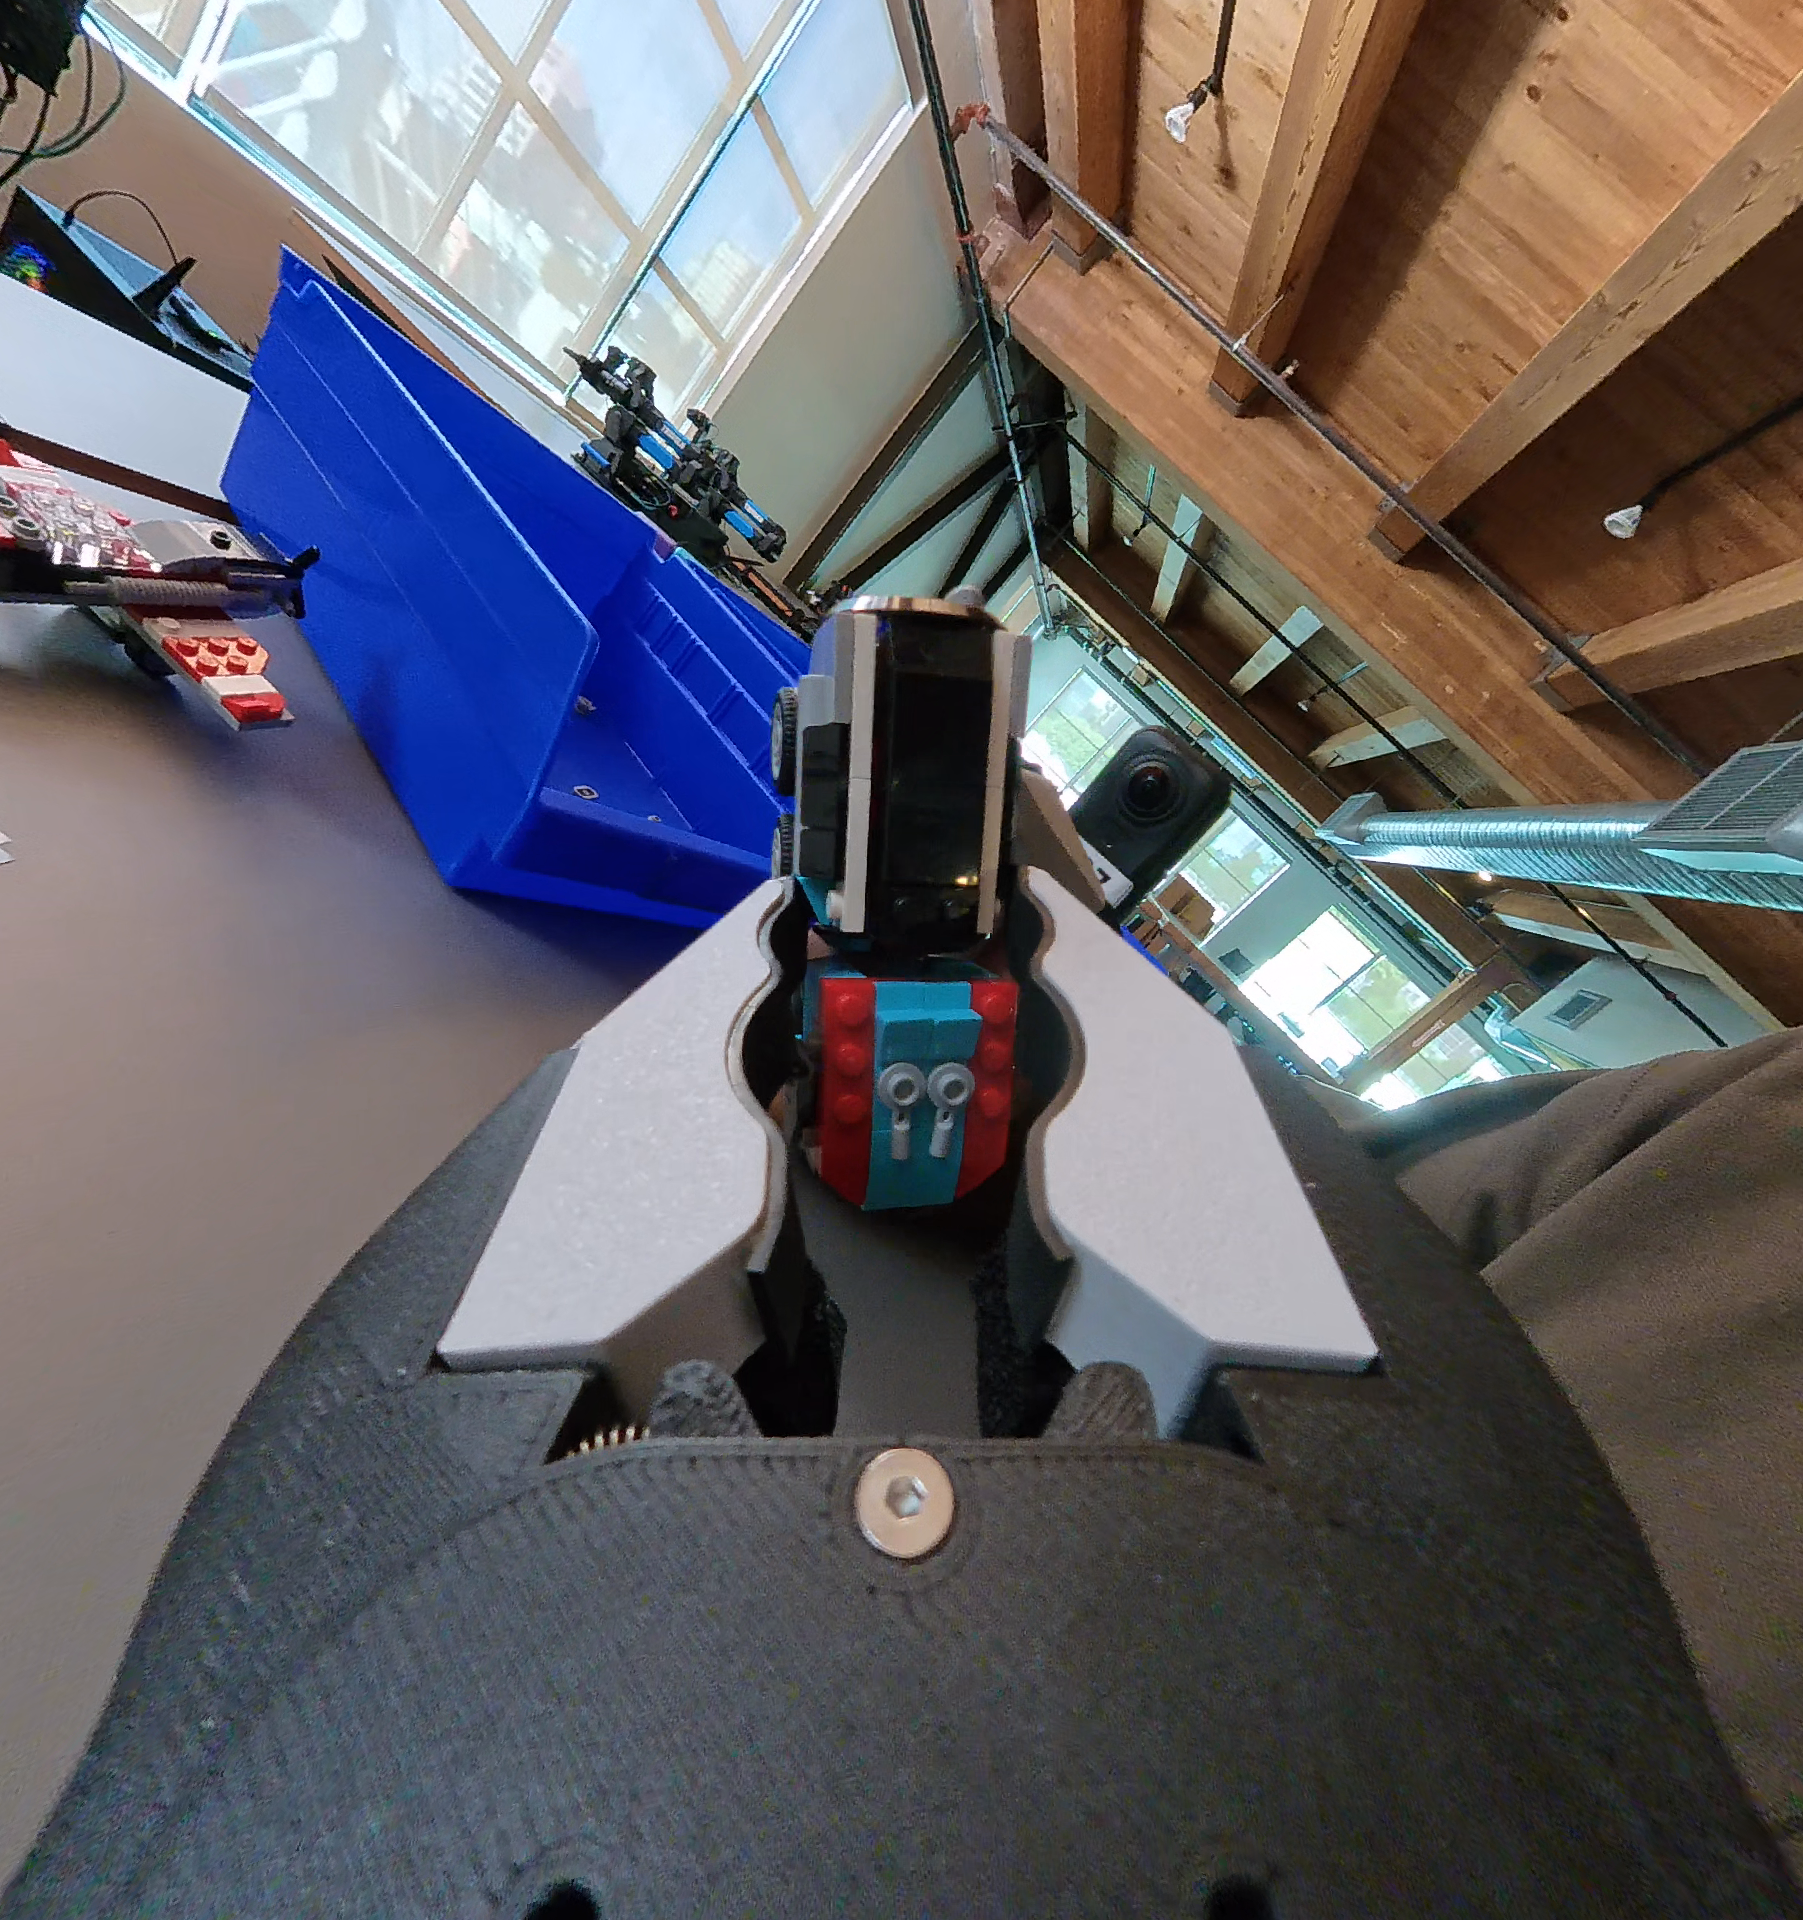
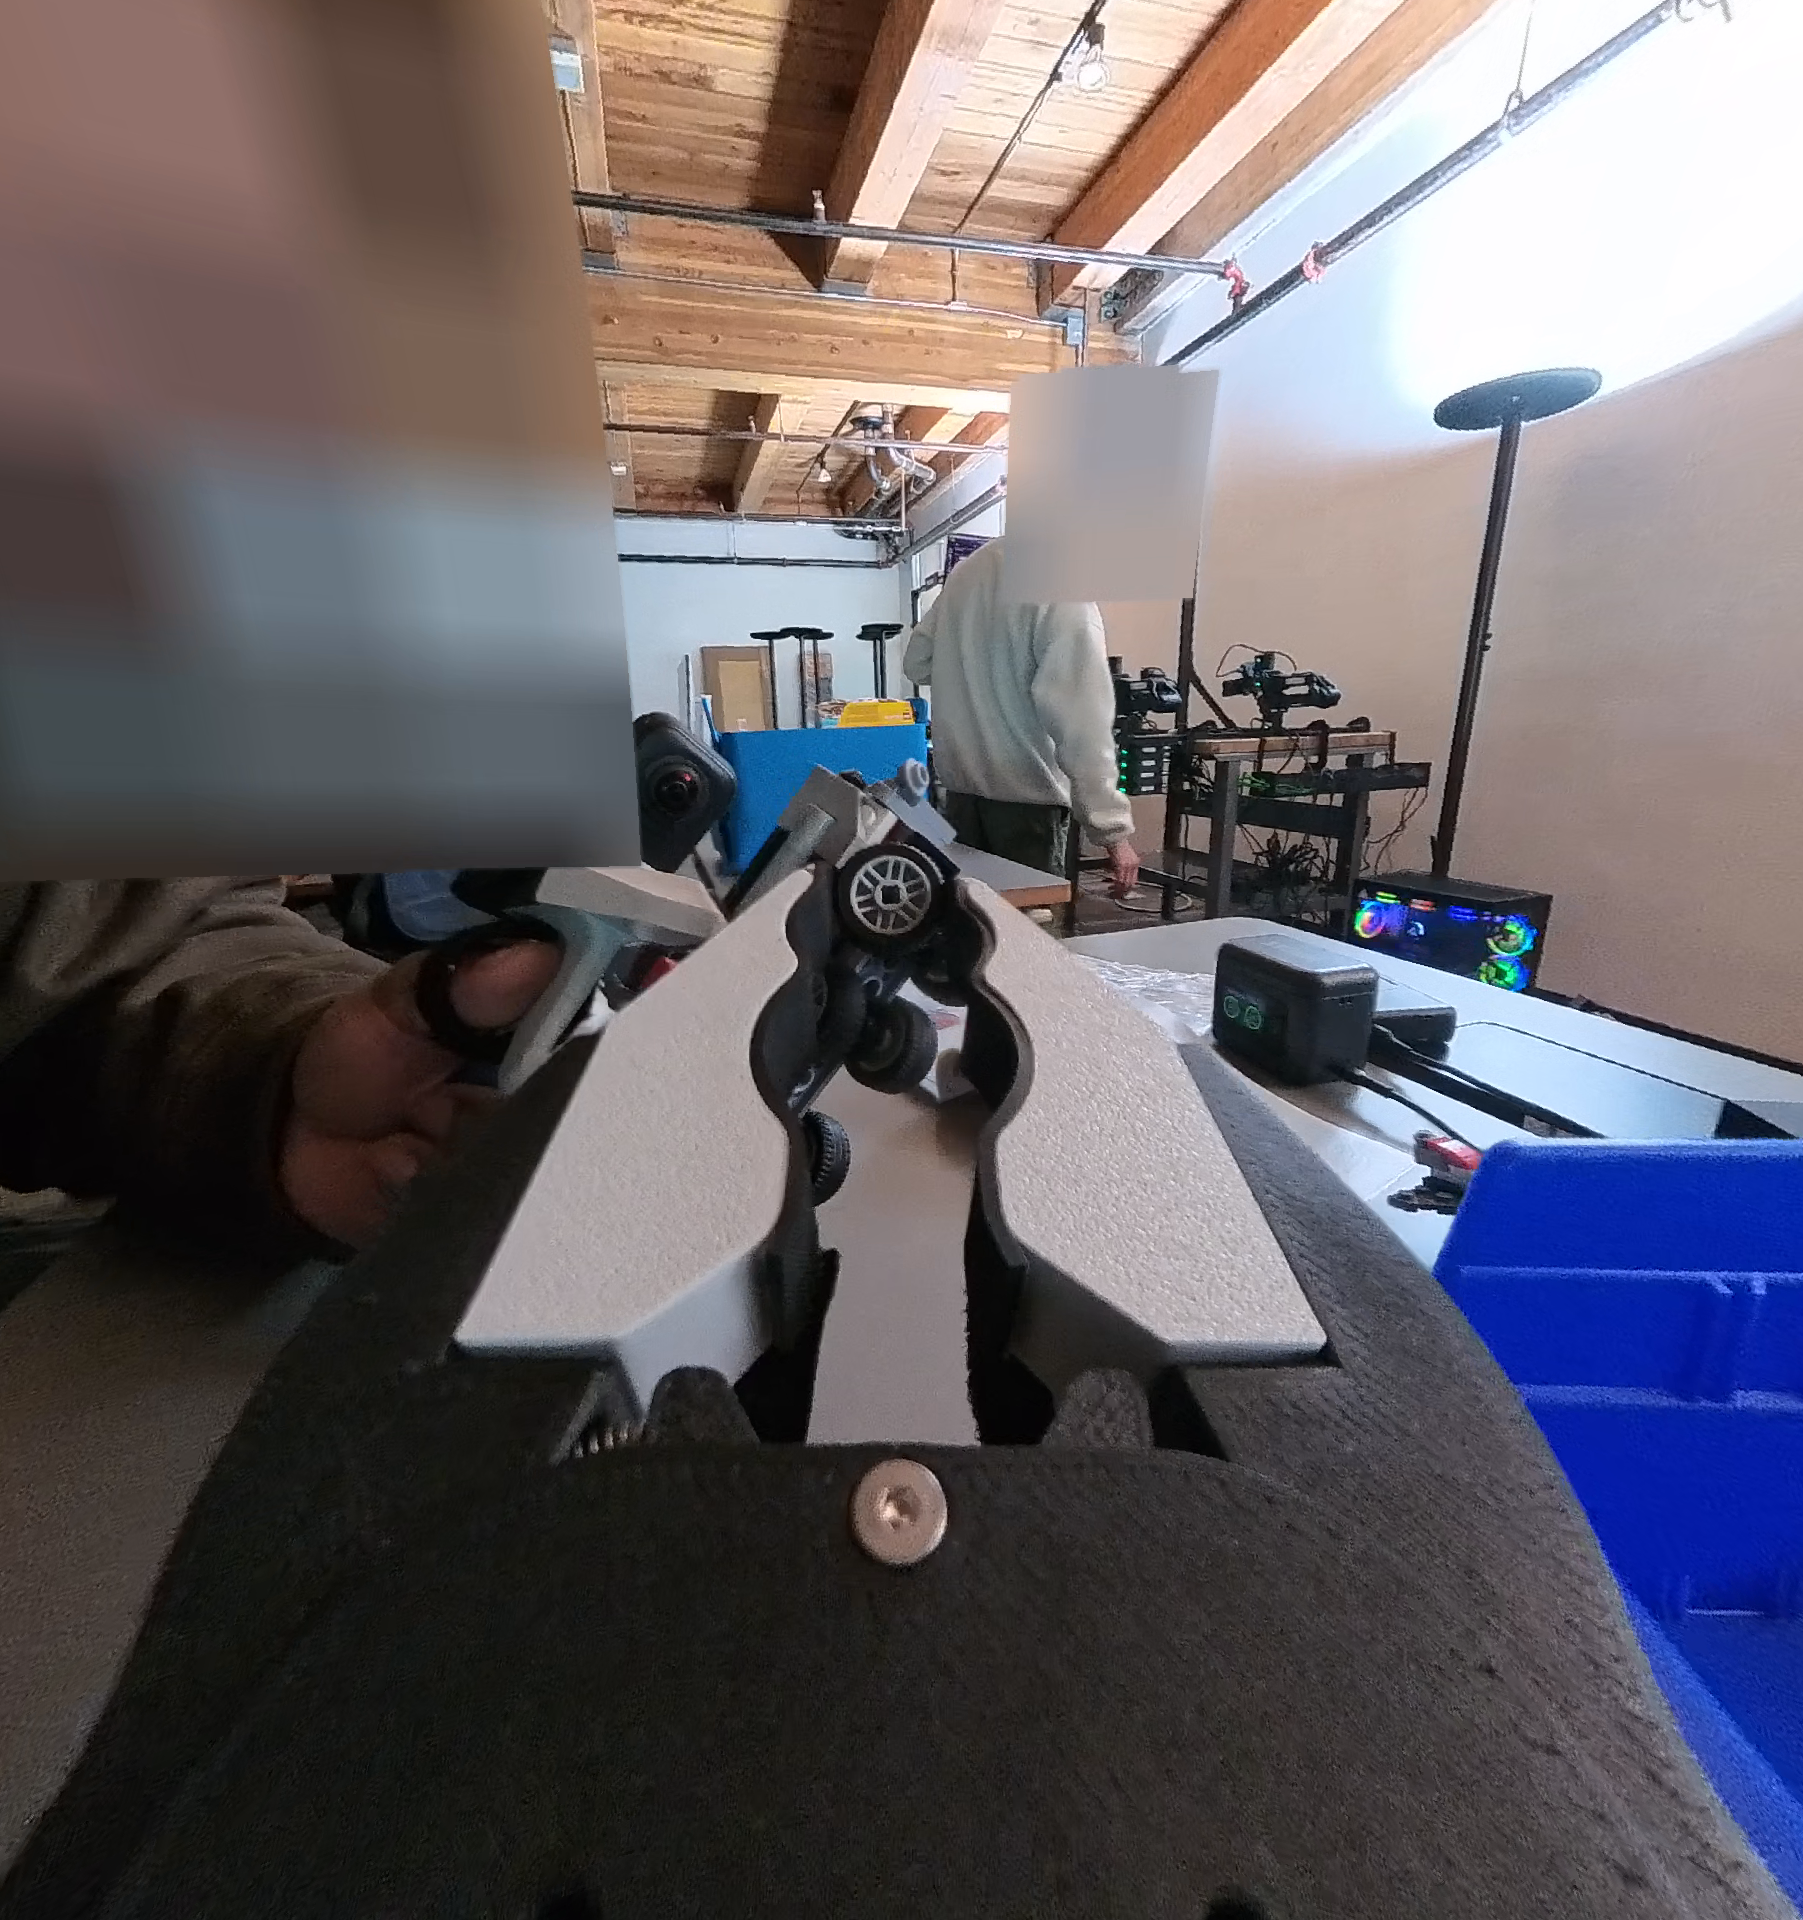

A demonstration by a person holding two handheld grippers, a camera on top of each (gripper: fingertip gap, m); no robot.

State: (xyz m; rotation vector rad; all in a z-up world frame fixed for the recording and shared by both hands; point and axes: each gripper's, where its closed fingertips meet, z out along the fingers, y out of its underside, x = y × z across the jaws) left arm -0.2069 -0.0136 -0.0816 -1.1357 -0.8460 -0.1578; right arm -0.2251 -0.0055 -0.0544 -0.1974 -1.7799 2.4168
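Glossy plastic brick model (image 1: pixel 907 831); smooth blue plastic bin (image 1: pixel 440 582); rough wooden ceiling (image 1: pixel 1448 260).

The brick car (image 1: pixel 902 831) is red, teal, white and black with grey-spoked wheels (image 2: pixel 889 898). It is held off the table between both grippers' jaws, tilted, its underside toward the right wrist view.

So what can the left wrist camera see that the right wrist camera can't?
Only the left wrist view shows the toy car's red and teal back, a red and white brick model on the table, and big windows. Only the right wrist view shows a spoked wheel, a person in a pale sweater, a black charger and a hand. Both show the toy car gripped between grey fingers, a blue bin and wooden ceiling beams.
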